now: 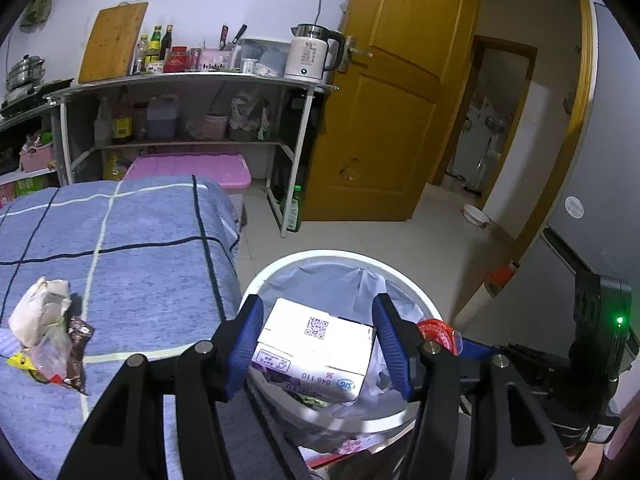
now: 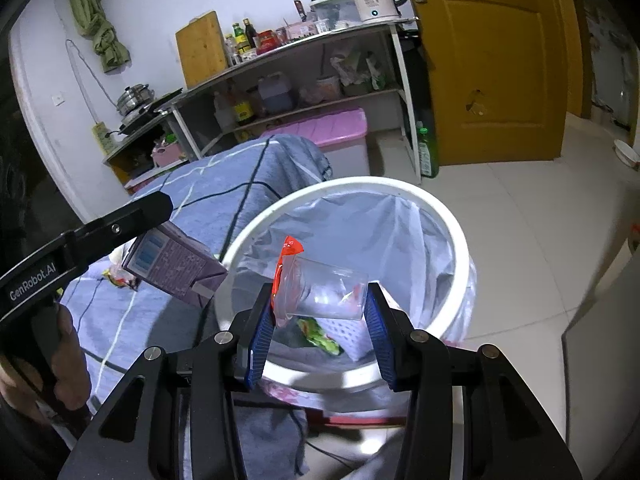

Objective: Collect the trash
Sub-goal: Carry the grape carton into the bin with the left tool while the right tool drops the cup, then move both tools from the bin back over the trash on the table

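Observation:
My left gripper (image 1: 318,344) is shut on a purple-and-white drink carton (image 1: 316,350), held over the white trash bin (image 1: 404,272) lined with a clear bag. The same carton (image 2: 172,262) shows at the left of the right wrist view, by the bin's rim. My right gripper (image 2: 318,314) is shut on a clear plastic cup (image 2: 328,290) with a red foil lid, lying sideways above the bin (image 2: 456,236). In the left wrist view only the red lid (image 1: 438,332) peeks out behind my right finger. A heap of wrappers and crumpled paper (image 1: 48,330) lies on the blue checked bedcover (image 1: 140,248).
A metal shelf rack (image 1: 192,80) with bottles, a kettle and a chopping board stands behind the bed. A pink lidded box (image 1: 192,166) sits under it. A yellow door (image 1: 396,92) stands open to a tiled floor (image 1: 360,236). Green wrappers (image 2: 320,336) lie in the bin.

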Action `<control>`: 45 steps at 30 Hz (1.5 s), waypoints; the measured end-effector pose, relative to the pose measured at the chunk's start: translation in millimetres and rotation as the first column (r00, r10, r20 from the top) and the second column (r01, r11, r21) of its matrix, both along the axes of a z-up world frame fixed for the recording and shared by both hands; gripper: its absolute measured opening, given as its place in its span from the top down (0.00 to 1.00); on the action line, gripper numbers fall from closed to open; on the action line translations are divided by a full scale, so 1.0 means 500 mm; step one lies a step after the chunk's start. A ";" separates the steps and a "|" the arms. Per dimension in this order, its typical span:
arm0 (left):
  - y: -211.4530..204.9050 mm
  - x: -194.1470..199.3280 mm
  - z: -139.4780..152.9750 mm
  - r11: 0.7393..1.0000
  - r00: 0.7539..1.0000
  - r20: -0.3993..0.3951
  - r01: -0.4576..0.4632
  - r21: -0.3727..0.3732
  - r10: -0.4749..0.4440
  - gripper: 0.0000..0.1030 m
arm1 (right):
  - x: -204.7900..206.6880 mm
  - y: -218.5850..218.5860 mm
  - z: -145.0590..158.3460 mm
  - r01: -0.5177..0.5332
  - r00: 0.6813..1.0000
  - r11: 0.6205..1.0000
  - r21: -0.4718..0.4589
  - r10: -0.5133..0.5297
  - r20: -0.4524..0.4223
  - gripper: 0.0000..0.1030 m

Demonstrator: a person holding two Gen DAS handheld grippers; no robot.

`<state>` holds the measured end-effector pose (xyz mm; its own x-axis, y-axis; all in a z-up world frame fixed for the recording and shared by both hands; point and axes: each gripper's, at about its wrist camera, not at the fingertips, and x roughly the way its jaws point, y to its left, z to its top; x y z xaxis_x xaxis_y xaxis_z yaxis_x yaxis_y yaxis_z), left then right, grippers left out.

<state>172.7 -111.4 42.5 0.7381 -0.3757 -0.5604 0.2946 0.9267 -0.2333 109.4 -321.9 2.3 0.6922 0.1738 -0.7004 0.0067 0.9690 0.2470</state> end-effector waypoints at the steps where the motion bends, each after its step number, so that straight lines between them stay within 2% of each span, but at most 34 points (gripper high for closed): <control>1: -0.003 0.003 -0.003 1.000 1.000 -0.004 0.002 0.000 -0.002 0.43 | 0.002 -0.002 -0.003 0.001 1.000 1.000 0.000 -0.001 -0.005 0.56; 10: -0.016 0.029 -0.043 1.000 0.997 -0.066 0.029 0.001 -0.029 0.43 | 0.021 -0.013 -0.031 0.004 0.999 1.000 0.004 -0.004 -0.050 0.56; 22: -0.033 0.041 -0.067 0.998 0.993 -0.104 0.063 -0.006 -0.064 0.43 | 0.037 -0.006 -0.058 -0.017 0.995 0.999 -0.030 0.014 -0.100 0.54; 27: -0.033 0.042 -0.069 0.997 0.991 -0.114 0.072 -0.014 -0.073 0.43 | 0.035 -0.010 -0.060 -0.004 0.995 0.999 -0.032 0.001 -0.099 0.47; 35: -0.030 0.038 -0.074 0.997 0.989 -0.127 0.070 -0.015 -0.072 0.42 | 0.028 -0.015 -0.055 0.005 0.996 1.000 -0.026 -0.007 -0.089 0.46; 38: -0.026 0.034 -0.074 0.998 0.989 -0.128 0.067 -0.019 -0.069 0.38 | 0.024 -0.014 -0.052 0.005 0.996 1.000 -0.026 -0.007 -0.084 0.46; 45: -0.016 0.019 -0.072 0.998 0.991 -0.121 0.056 -0.014 -0.057 0.37 | 0.018 -0.012 -0.042 0.003 0.997 1.000 -0.028 -0.005 -0.072 0.46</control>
<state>182.3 -119.3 6.5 0.6423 -0.4216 -0.6401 0.3153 0.9065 -0.2806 118.3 -327.9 -18.8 0.6408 0.1503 -0.7529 0.0276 0.9755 0.2183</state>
